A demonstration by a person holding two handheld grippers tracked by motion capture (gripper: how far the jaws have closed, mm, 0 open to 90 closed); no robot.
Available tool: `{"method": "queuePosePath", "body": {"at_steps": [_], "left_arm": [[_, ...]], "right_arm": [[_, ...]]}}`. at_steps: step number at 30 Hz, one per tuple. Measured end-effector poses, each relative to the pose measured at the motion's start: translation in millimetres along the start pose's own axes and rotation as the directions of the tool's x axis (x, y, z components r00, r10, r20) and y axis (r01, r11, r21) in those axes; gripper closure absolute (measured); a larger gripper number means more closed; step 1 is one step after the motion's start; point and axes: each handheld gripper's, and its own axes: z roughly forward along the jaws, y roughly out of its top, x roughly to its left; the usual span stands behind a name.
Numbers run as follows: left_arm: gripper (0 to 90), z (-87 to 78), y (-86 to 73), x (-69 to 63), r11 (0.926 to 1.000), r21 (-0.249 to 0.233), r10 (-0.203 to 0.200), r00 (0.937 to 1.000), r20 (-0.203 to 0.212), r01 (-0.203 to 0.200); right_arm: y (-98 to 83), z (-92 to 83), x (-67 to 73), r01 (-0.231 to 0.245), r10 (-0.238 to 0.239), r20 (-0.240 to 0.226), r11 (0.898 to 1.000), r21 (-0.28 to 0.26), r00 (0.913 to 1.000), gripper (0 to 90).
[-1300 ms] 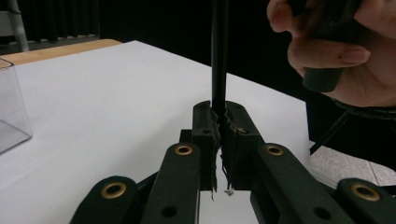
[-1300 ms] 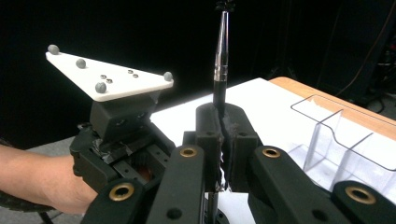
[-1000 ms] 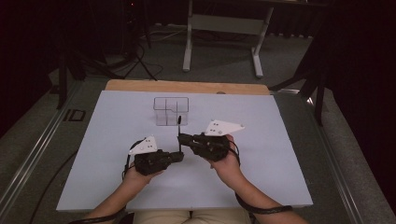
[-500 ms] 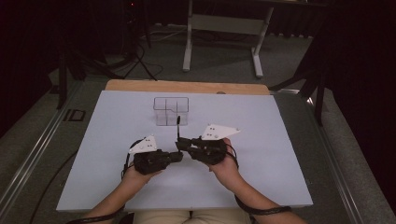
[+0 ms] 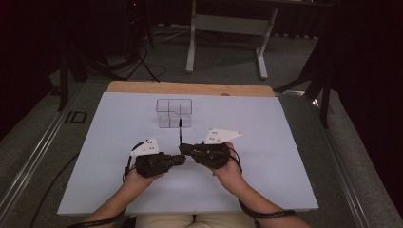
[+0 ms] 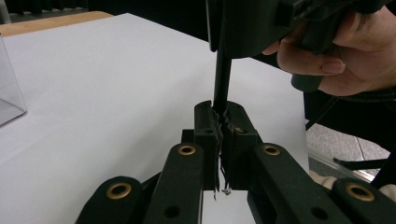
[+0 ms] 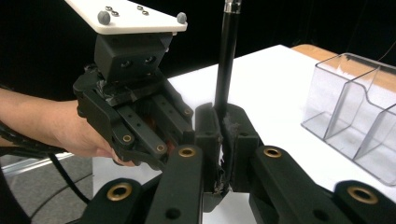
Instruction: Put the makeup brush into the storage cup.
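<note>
We hold one thin black pen (image 7: 226, 60), upright, pinched at its lower end in the right tool (image 7: 223, 122), whose jaws are shut on it. It stands just in front of the clear organizer (image 5: 174, 112), the one landmark on the counter (image 5: 285, 142). The left tool (image 6: 222, 122) sits just left of the pen, well short of the organizer, jaws shut too, the pen rising right behind its tips; whether it grips we cannot tell. We judge the pen light, stiff and smooth, so apt to swivel: best taken low on the barrel, pads square. Count: one pen, one organizer with several compartments, two tools.
</note>
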Motion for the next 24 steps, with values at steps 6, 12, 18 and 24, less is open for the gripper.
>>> {"method": "queuePosePath", "body": {"at_steps": [6, 12, 18, 24], "left_arm": [[73.5, -8.9, 0.5, 3.7, 0.9992, -0.007, -0.039, 0.999, -0.02, 0.039], [70.8, -32.1, 14.1, 7.4, 0.9995, -0.029, -0.018, 0.998, -0.061, 0.017], [70.7, -48.3, 37.1, 4.5, 0.9975, -0.069, 0.011, 0.9968, -0.079, -0.017], [68.8, -47.1, 56.5, -0.5, 0.9958, -0.081, 0.037, 0.9965, -0.075, -0.043]], "right_arm": [[1.8, -1.9, 0.2, 0.01, -0.01, 0.003, 1.0, 0.001, 0.9999, 86.1], [-1.2, -4.7, -2.4, 0.019, -0.02, 0.032, 1.0, 0.014, 0.9993, 86.1], [-2.8, -8.1, -5.5, 0.019, -0.019, 0.044, 1.0, 0.017, 0.9988, 86.1], [-4.5, -4.8, -3.5, 0.022, -0.022, 0.041, 1.0, 0.022, 0.9989, 86.1]]}}
